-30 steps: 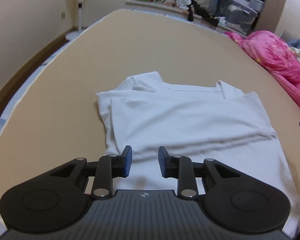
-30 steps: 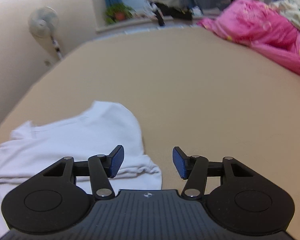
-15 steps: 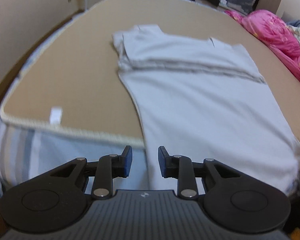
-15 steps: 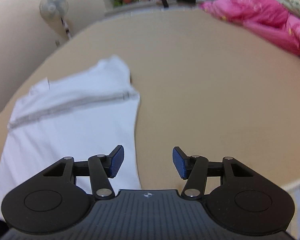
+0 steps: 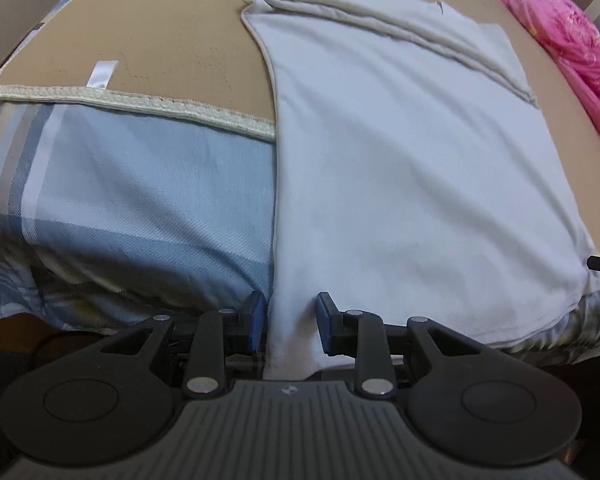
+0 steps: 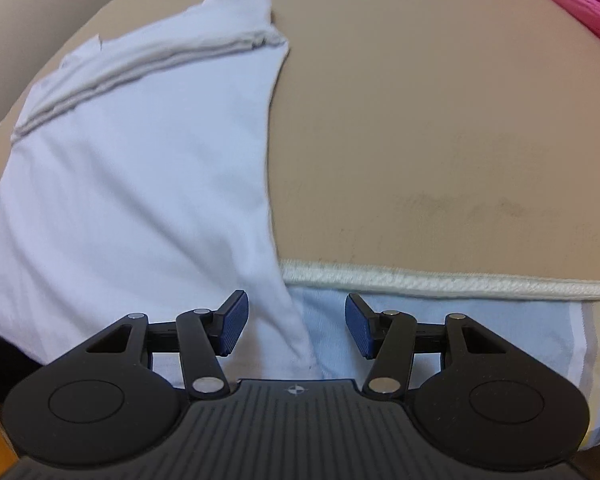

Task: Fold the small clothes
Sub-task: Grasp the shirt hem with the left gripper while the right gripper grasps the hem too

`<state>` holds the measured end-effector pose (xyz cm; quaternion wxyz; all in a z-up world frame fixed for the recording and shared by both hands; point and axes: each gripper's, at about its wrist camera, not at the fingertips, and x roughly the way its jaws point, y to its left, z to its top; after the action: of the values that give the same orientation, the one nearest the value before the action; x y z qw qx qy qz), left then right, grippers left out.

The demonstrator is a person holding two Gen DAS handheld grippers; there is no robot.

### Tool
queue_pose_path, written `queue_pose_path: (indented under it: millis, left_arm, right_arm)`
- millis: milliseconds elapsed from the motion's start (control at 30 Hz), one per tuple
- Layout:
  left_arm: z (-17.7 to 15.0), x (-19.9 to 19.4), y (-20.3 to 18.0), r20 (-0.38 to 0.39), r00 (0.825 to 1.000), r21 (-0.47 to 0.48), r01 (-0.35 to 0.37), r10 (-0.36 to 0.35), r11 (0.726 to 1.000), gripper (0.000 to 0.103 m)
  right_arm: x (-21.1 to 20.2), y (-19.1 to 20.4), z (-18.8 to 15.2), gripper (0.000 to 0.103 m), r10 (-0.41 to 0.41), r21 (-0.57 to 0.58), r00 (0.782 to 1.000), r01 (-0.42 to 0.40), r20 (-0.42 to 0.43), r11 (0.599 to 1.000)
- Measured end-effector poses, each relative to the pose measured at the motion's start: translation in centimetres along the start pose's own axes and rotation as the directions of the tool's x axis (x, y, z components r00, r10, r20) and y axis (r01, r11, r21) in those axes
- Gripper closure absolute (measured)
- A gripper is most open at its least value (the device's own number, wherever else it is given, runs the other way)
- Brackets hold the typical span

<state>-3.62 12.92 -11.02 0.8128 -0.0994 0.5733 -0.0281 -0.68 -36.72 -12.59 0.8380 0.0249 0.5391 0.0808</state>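
Our left tool [image 5: 291, 322] stands partly open over the near left corner of the white T-shirt [image 5: 400, 152], gripping nothing, and our right tool [image 6: 296, 322] stands wider open over its near right corner, also empty. We see the shirt lying flat on the tan mat [image 6: 440, 120] at the bed's near edge, its hem hanging over the blue plaid sheet [image 5: 120, 200].

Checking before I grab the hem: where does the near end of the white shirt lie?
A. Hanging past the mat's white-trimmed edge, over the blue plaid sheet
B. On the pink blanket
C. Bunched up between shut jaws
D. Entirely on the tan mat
A: the white shirt crosses the mat's trimmed edge and drapes over the blue plaid sheet by the left gripper.
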Motion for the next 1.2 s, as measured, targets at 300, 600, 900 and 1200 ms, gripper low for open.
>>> queue_pose_path:
  millis: [300, 600, 900, 1200]
  left_arm:
    - [0.1, 0.1, -0.2, -0.019, 1.000, -0.009, -0.005, 0.005, 1.000, 0.099]
    - [0.7, -7.5, -0.3, 0.181, 0.977, 0.006, 0.109, -0.109, 0.994, 0.100]
    - [0.8, -17.3, 0.7, 0.320, 0.923, 0.105, 0.191, -0.215, 0.976, 0.101]
    - [0.2, -24.0, 3.7, 0.372, 0.863, 0.093, 0.332, -0.342, 0.939, 0.101]
  right_arm:
    - [-0.2, 1.2, -0.7, 0.096, 0.040, -0.043, 0.999, -0.041, -0.008, 0.998]
    - [-8.2, 1.0, 0.4, 0.098, 0.197, -0.016, 0.935, -0.201, 0.296, 0.979]
    - [-18.7, -2.4, -2.0, 0.100, 0.275, 0.050, 0.793, -0.357, 0.543, 0.933]
    - [-25.2, -3.6, -3.9, 0.099, 0.332, -0.034, 0.738, -0.387, 0.587, 0.921]
